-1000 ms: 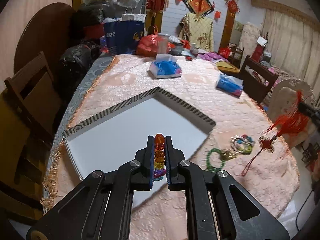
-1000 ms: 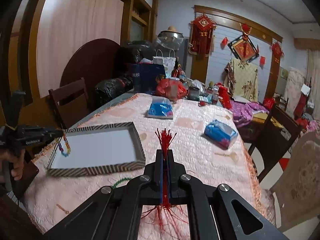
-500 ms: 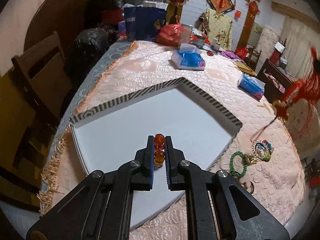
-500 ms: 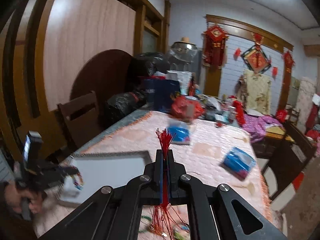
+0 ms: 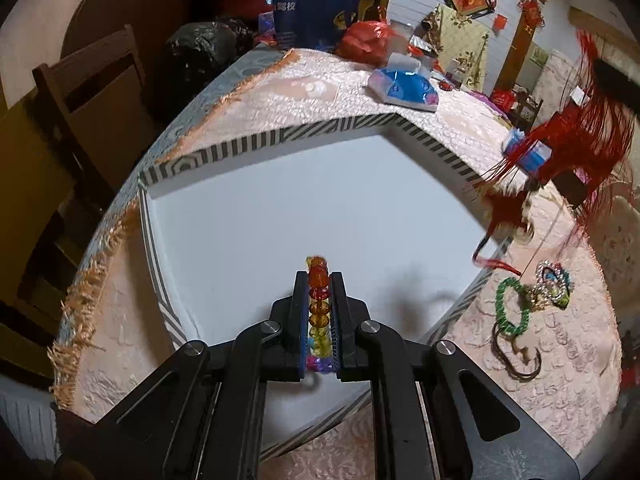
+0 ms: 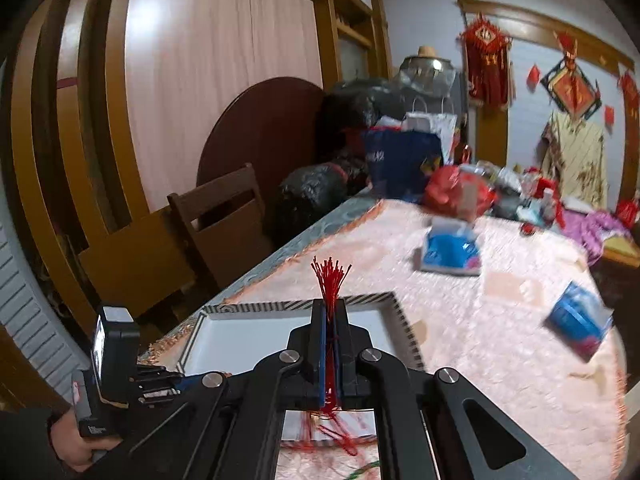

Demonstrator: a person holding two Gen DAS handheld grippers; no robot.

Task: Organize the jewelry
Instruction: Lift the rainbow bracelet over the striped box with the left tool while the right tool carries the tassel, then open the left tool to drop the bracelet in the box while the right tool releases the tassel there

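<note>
**Beads over the box**

The left gripper [image 5: 319, 312] pinches the rainbow bead bracelet [image 5: 319, 316] above the wide white floor of the striped box [image 5: 248, 144]. The right gripper [image 6: 330, 344] squeezes the red tassel [image 6: 329, 276], now nearer the box's edge

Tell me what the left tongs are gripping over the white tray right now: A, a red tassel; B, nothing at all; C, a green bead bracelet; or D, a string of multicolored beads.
D. In the left wrist view the left tongs are shut on the string of multicolored beads, orange at the tip and purple at the base, above the white tray; the green bead bracelet lies on the tablecloth beside the tray.
</note>
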